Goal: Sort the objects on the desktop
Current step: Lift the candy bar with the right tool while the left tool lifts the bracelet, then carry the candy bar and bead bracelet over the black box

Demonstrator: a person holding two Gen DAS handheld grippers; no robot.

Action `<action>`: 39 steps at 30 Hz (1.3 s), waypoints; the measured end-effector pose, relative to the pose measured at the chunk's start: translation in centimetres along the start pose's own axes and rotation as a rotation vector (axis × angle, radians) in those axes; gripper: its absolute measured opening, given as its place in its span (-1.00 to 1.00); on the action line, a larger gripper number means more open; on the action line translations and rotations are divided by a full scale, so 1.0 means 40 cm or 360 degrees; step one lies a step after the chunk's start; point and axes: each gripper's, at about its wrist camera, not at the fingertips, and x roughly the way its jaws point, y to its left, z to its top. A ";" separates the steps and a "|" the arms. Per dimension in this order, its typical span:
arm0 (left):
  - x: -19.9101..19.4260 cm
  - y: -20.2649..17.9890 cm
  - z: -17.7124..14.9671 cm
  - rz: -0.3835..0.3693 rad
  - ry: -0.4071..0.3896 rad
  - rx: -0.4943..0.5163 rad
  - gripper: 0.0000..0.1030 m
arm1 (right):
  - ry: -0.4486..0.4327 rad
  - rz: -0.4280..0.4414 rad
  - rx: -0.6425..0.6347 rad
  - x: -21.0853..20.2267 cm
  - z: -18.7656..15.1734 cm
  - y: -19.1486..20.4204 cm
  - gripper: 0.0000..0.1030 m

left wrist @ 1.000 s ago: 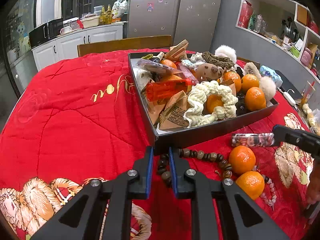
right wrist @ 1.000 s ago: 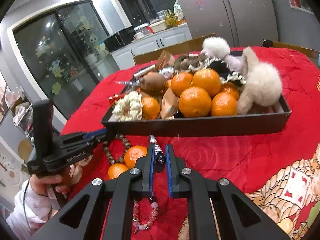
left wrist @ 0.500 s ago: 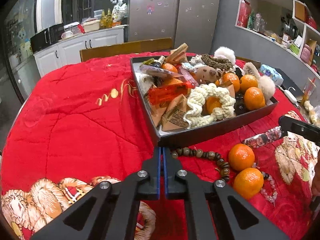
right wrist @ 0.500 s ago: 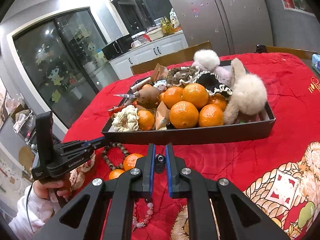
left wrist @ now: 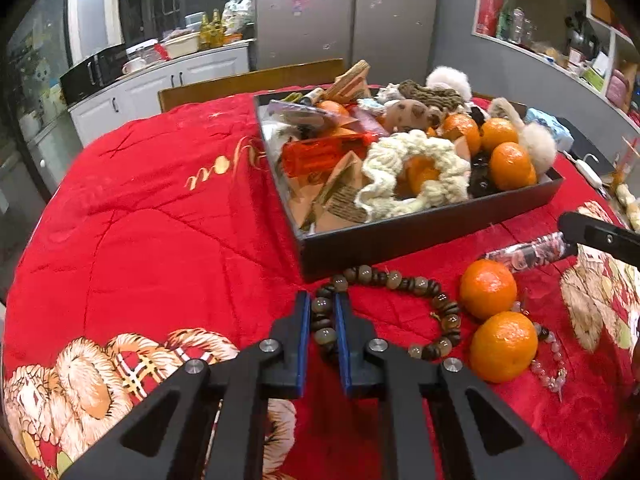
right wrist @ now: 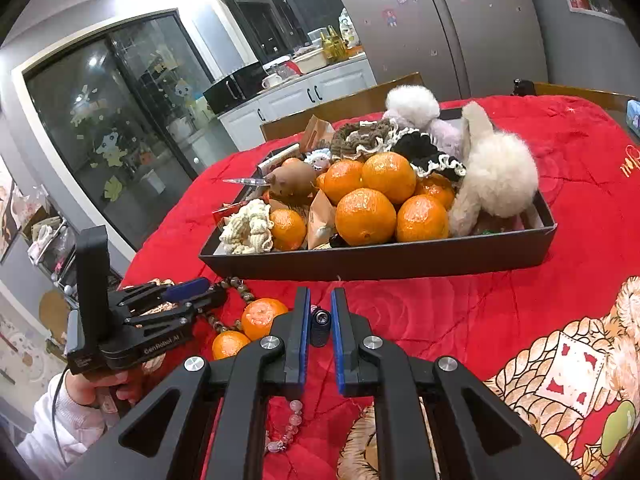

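Note:
A brown bead bracelet (left wrist: pixel 416 286) lies on the red cloth just in front of the black tray (left wrist: pixel 400 236). My left gripper (left wrist: pixel 322 300) is shut on its near end, with beads pinched between the blue pads. The right gripper (right wrist: pixel 320 294) is shut on a small patterned tube (right wrist: pixel 320 322), seen end-on here. From the left wrist view that tube (left wrist: pixel 528 254) slants up from the cloth into the right gripper's black fingers (left wrist: pixel 600 236). Two oranges (left wrist: pixel 488 289) (left wrist: pixel 503 347) rest beside the bracelet. A pink bead string (left wrist: pixel 552 364) trails next to them.
The tray is piled with oranges (right wrist: pixel 366 216), a cream knitted scrunchie (left wrist: pixel 416 172), fluffy pompoms (right wrist: pixel 500 176), an orange bottle (left wrist: pixel 320 154) and paper packets. A hand in a white sleeve (right wrist: pixel 100 388) holds the left gripper. Wooden chair backs (left wrist: pixel 248 80) stand behind the table.
The left jaws closed from a small gap and now hold the bracelet's beads. In the right gripper the tube went from lying level to slanting up.

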 end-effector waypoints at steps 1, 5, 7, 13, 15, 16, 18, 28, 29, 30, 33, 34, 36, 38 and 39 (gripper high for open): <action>-0.004 -0.005 0.000 -0.0022 -0.0008 0.0020 -0.75 | 0.0001 -0.0001 -0.0002 0.002 -0.002 0.002 -0.79; -0.019 -0.021 0.004 -0.0023 -0.0045 0.0071 -0.75 | -0.0006 -0.0004 -0.0024 -0.002 -0.002 0.013 -0.79; -0.030 -0.021 0.005 -0.0032 -0.0064 0.0069 -0.75 | -0.0007 -0.0004 -0.0028 -0.001 -0.003 0.015 -0.79; -0.066 -0.034 0.013 -0.0069 -0.0124 0.0077 -0.75 | -0.0016 -0.0001 -0.0025 -0.001 -0.002 0.018 -0.79; -0.079 -0.044 0.018 -0.0074 -0.0148 0.0086 -0.75 | -0.0029 0.0002 -0.0028 -0.005 0.001 0.021 -0.79; -0.088 -0.044 0.018 -0.0076 -0.0157 0.0090 -0.75 | -0.0032 0.0005 -0.0029 -0.007 0.002 0.022 -0.79; -0.099 -0.050 0.024 -0.0080 -0.0177 0.0088 -0.75 | -0.0043 0.0008 -0.0030 -0.011 0.006 0.024 -0.79; -0.147 -0.069 0.039 -0.0114 -0.0250 0.0109 -0.75 | -0.0140 0.0013 -0.0048 -0.055 0.034 0.036 -0.79; -0.150 -0.073 0.042 -0.0117 -0.0260 0.0110 -0.75 | -0.0151 0.0011 -0.0051 -0.061 0.038 0.039 -0.79; -0.158 -0.075 0.042 -0.0116 -0.0265 0.0114 -0.75 | -0.0158 0.0012 -0.0053 -0.065 0.040 0.042 -0.79; -0.173 -0.082 0.047 -0.0123 -0.0279 0.0127 -0.75 | -0.0169 0.0015 -0.0057 -0.075 0.044 0.048 -0.79; -0.176 -0.084 0.050 -0.0130 -0.0278 0.0131 -0.75 | -0.0171 0.0021 -0.0054 -0.078 0.046 0.049 -0.79; -0.182 -0.089 0.058 -0.0148 -0.0286 0.0125 -0.75 | -0.0174 0.0023 -0.0050 -0.081 0.051 0.046 -0.79; -0.189 -0.089 0.070 -0.0166 -0.0287 0.0112 -0.75 | -0.0173 0.0033 -0.0041 -0.086 0.060 0.045 -0.79; -0.193 -0.087 0.080 -0.0173 -0.0287 0.0105 -0.75 | -0.0173 0.0034 -0.0041 -0.088 0.066 0.045 -0.79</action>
